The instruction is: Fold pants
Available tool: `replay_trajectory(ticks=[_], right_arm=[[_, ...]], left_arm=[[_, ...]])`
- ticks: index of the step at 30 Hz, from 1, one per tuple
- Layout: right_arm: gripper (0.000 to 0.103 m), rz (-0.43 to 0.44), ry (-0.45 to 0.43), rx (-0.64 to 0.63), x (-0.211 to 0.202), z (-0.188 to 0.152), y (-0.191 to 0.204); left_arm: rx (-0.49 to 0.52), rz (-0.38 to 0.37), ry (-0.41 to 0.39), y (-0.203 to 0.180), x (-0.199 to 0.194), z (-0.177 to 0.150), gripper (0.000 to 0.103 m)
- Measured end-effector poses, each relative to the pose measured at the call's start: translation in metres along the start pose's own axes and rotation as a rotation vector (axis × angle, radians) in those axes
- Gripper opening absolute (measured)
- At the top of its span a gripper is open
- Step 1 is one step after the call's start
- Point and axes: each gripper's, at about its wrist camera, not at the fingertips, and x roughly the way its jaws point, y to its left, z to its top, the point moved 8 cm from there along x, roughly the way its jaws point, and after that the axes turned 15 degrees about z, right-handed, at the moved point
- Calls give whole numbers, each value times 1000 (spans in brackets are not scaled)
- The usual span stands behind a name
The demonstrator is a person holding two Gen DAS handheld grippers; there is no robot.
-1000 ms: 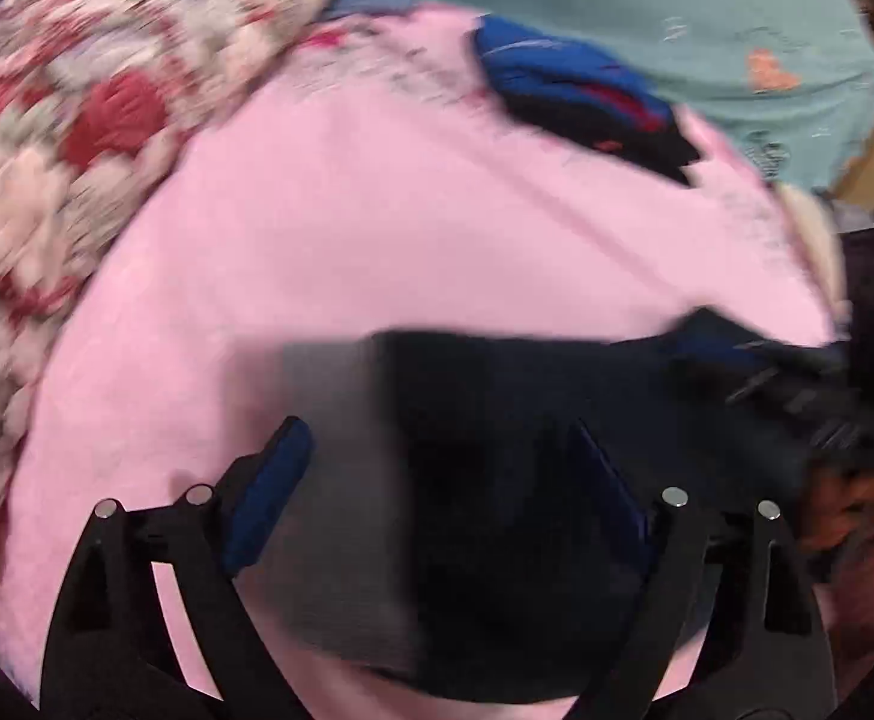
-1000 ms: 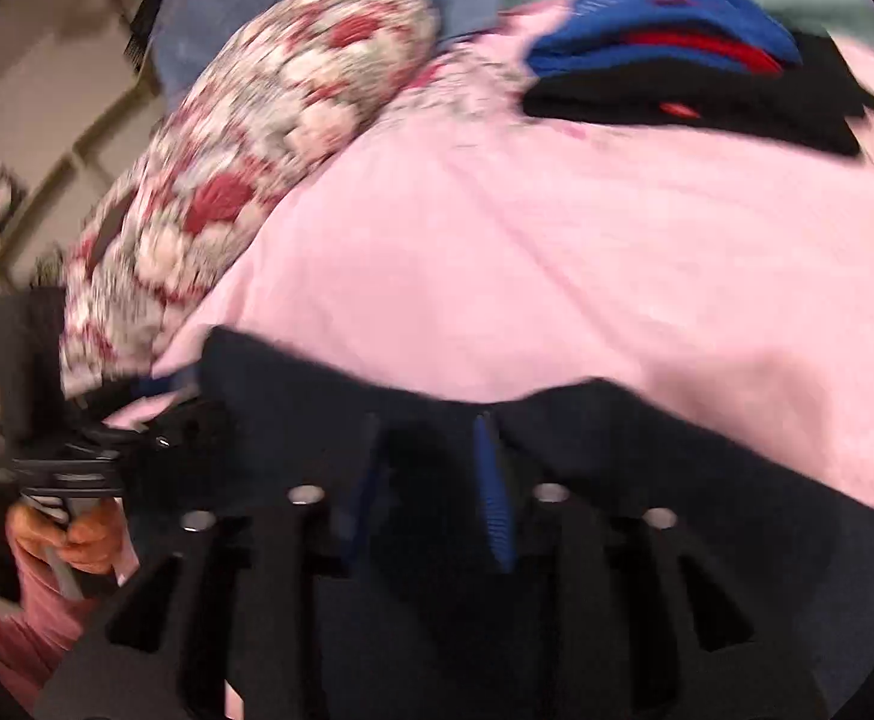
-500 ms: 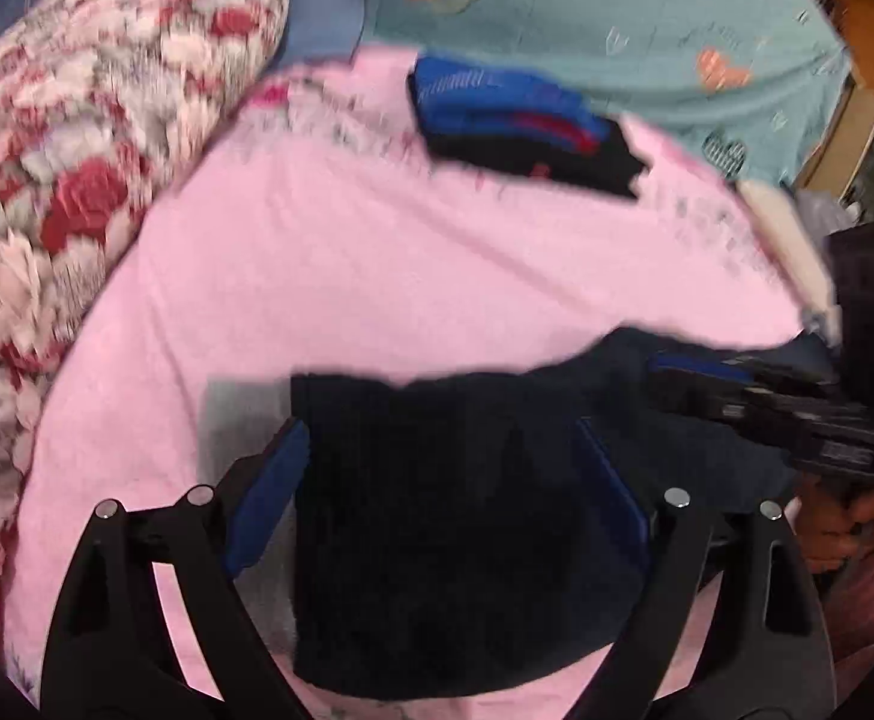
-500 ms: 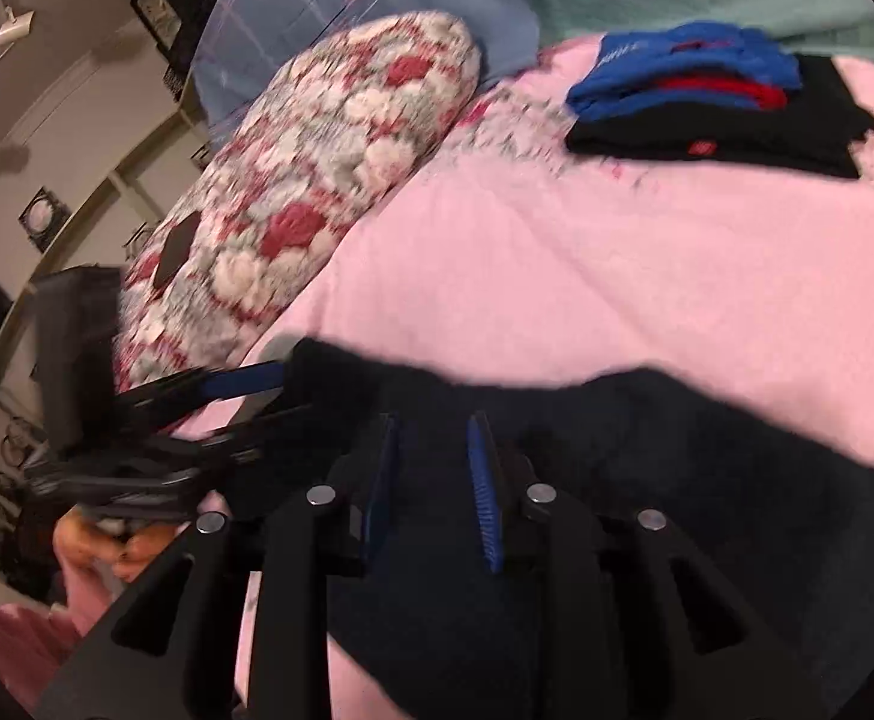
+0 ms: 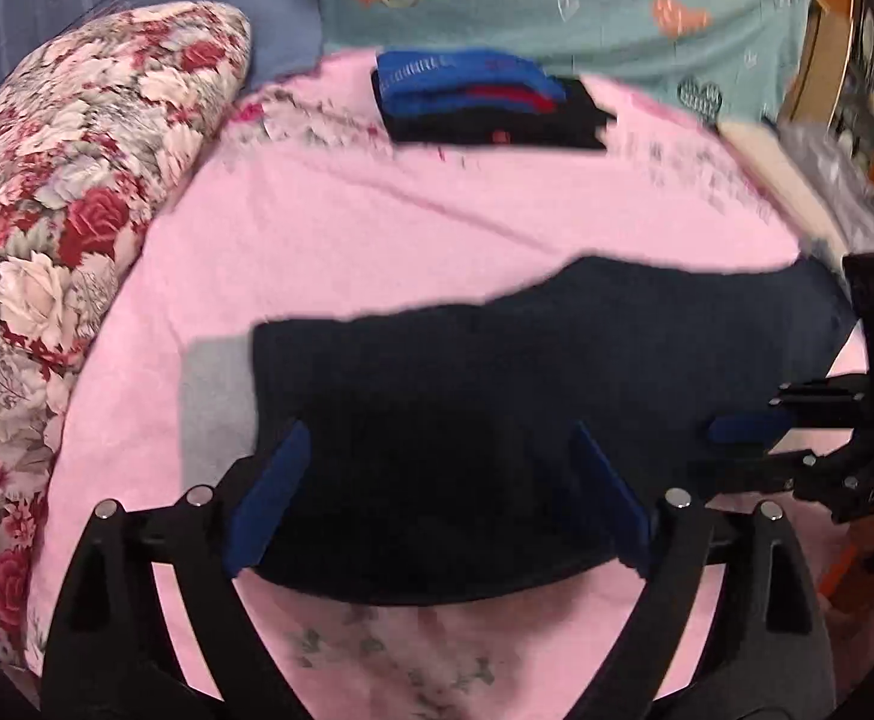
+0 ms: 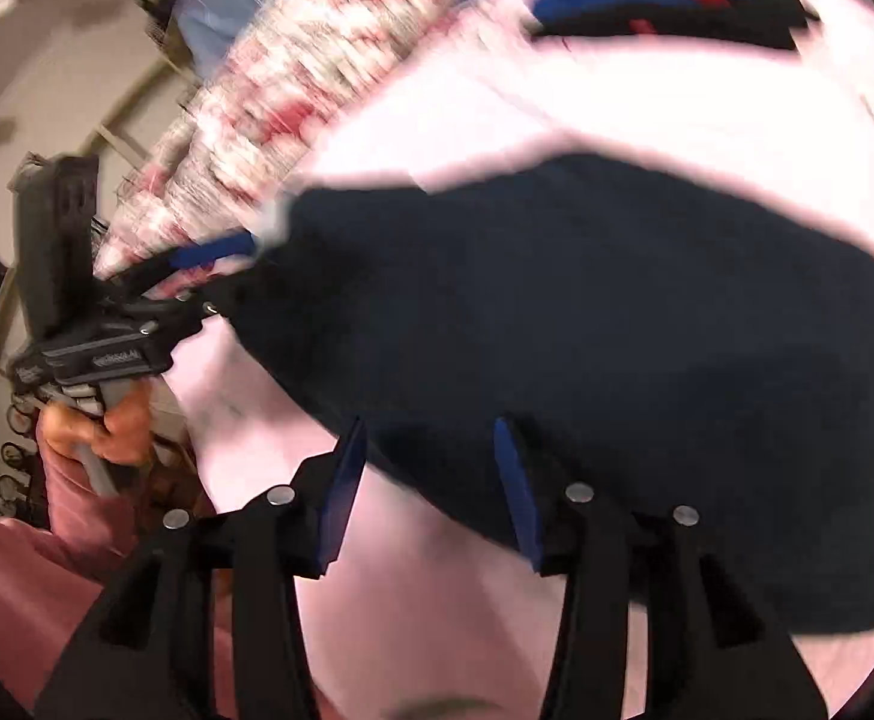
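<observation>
Dark navy pants (image 5: 497, 408) lie folded on the pink blanket (image 5: 377, 228); a grey patch shows at their left edge. My left gripper (image 5: 437, 498) is open wide just above the near part of the pants, holding nothing. My right gripper (image 6: 431, 480) hovers at the near edge of the pants (image 6: 587, 330), its blue pads apart and no cloth pinched between them. In the left wrist view the right gripper (image 5: 797, 444) sits at the pants' right end. The right wrist view is blurred; the left gripper (image 6: 185, 282) shows there by the pants' left corner.
A floral pillow (image 5: 65, 228) bounds the left side. A stack of folded blue, red and black clothes (image 5: 485, 102) lies at the back of the blanket, before a teal sheet (image 5: 587, 12). Wooden furniture (image 5: 845, 60) stands far right. A hand (image 6: 113, 426) and pink sleeve are at lower left.
The right gripper's pads have spread apart and let the pants go. The pants now lie lower and flatter on the blanket. The left gripper stays open.
</observation>
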Motion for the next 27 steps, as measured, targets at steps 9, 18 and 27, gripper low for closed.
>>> replay_trajectory(ticks=[9,18,27], right_arm=[[46,-68,-179,35,-82,-2,-27],[46,-73,-102,19,-102,-42,-36],[49,-205,-388,106,-163,37,-115]], left_arm=[[46,-1,-1,-18,-16,-1,90],[293,-107,99,-104,-4,-38,91],[193,-261,-111,-182,-24,61,91]])
